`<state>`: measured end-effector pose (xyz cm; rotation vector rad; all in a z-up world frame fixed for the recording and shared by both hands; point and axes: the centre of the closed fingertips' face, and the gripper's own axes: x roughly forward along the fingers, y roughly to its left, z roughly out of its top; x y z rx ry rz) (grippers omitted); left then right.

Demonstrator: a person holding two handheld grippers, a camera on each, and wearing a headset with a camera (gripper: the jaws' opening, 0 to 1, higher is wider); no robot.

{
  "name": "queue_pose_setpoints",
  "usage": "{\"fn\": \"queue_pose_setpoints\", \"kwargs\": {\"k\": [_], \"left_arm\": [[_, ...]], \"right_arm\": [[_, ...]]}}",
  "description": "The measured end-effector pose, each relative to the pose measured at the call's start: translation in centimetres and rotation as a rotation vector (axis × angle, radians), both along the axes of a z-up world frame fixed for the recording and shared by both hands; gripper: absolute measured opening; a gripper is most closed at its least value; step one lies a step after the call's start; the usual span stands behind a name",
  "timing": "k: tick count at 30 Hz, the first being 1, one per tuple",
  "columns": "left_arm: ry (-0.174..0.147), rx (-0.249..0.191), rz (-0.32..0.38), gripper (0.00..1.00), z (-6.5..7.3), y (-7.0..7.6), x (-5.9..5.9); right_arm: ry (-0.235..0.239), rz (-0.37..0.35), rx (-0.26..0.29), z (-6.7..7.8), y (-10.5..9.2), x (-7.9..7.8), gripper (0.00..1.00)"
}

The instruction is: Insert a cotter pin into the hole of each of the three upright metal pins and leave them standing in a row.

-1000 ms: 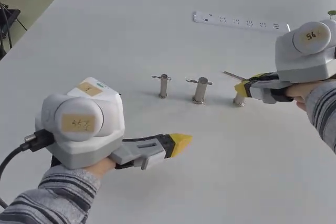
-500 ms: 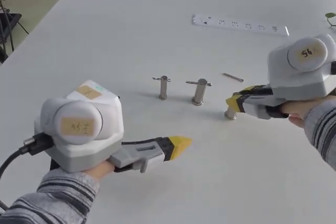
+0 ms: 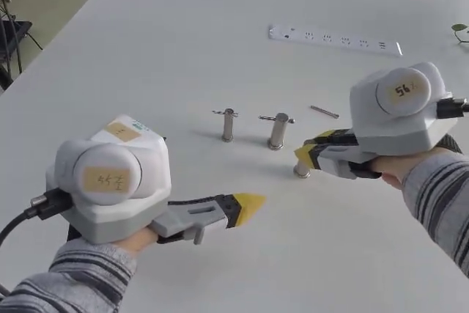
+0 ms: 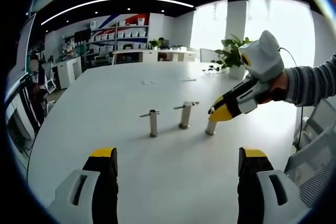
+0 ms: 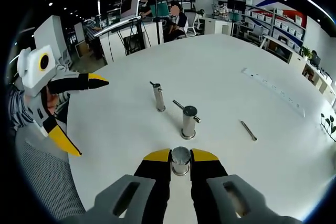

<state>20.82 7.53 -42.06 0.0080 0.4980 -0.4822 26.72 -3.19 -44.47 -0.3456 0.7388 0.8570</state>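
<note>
Here, the third metal pin [image 3: 301, 171] stands upright at the right end of the row, its foot at the table [image 3: 146, 49] surface. The right claw [image 3: 305, 157] is clenched on this pin's head, one yellow-tipped jaw on each side, as the right gripper view shows. Just beside it stands the middle metal pin [image 3: 277, 131], with a cotter pin [image 3: 268, 117] through its hole. The left metal pin [image 3: 229, 124] stands near that one and carries a second cotter pin [image 3: 219, 111]. A loose cotter pin [image 3: 324, 111] lies flat on the table behind the row, apart from all three pins. The left claw [image 4: 178, 156] is released, jaws wide apart, and hangs in front of the row, touching nothing.

The table is white, matte and large. A white power strip [image 3: 333, 39] lies near its far edge. The room is an open office with shelves [image 4: 131, 24], potted plants [image 4: 231, 56], desks and curved ceiling light strips.
</note>
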Motion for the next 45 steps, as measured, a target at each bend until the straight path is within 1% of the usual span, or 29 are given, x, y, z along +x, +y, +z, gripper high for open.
{"fn": "queue_pose_setpoints", "kwargs": {"k": [2,5,8,16,20,22,27,32,34,35,36,37,41,43,44,45], "left_arm": [[0.000,0.001,-0.001,0.95,0.0,0.0,0.0],[-0.003,0.000,-0.001,0.95,0.1,0.0,0.0],[-0.001,0.002,-0.001,0.95,0.0,0.1,0.0],[0.002,0.005,-0.007,0.95,-0.1,0.0,-0.1],[0.005,0.006,-0.010,0.95,-0.2,-0.2,-0.2],[0.007,0.005,-0.012,0.95,-0.2,-0.3,-0.3],[0.005,0.005,-0.017,0.95,-0.1,-0.5,-0.3],[0.003,0.008,-0.019,0.95,0.0,-0.5,-0.4],[0.003,0.007,-0.020,0.95,0.1,-0.5,-0.5],[0.002,0.008,-0.021,0.95,0.1,-0.5,-0.5],[-0.001,0.008,-0.022,0.95,0.2,-0.5,-0.5],[-0.002,0.008,-0.021,0.95,0.3,-0.5,-0.5],[-0.001,0.013,-0.021,0.95,0.2,-0.4,-0.6],[-0.001,0.010,-0.020,0.95,0.3,-0.5,-0.6],[-0.001,0.010,-0.019,0.95,0.3,-0.5,-0.5],[-0.003,0.010,-0.019,0.95,0.3,-0.5,-0.5]], "right_arm": [[0.001,0.002,0.002,-0.1,0.2,-0.2,0.08],[0.003,0.024,-0.002,-0.3,0.6,-0.7,0.08],[-0.003,0.047,0.006,-0.3,1.0,-1.0,0.08],[-0.003,0.070,0.016,-0.3,1.3,-1.3,0.08],[-0.014,0.064,0.022,-0.4,1.3,-1.5,0.08],[-0.011,0.051,0.028,-0.4,1.2,-1.5,0.08],[-0.020,0.028,0.023,-0.4,1.2,-1.4,0.09],[-0.017,0.008,0.041,-0.4,1.2,-1.3,0.09],[0.010,-0.008,0.063,-0.5,1.2,-1.4,0.10],[0.038,-0.023,0.081,-0.5,1.3,-1.6,0.11],[0.056,-0.042,0.096,-0.5,1.2,-1.6,0.15],[0.040,-0.033,0.098,-0.3,1.1,-1.5,0.18],[0.036,-0.019,0.110,0.2,0.8,-1.8,0.19],[0.065,-0.029,0.137,0.5,0.6,-1.9,0.20],[0.071,-0.035,0.152,0.8,0.3,-1.9,0.21],[0.070,-0.037,0.156,1.0,0.1,-1.8,0.21]]}}
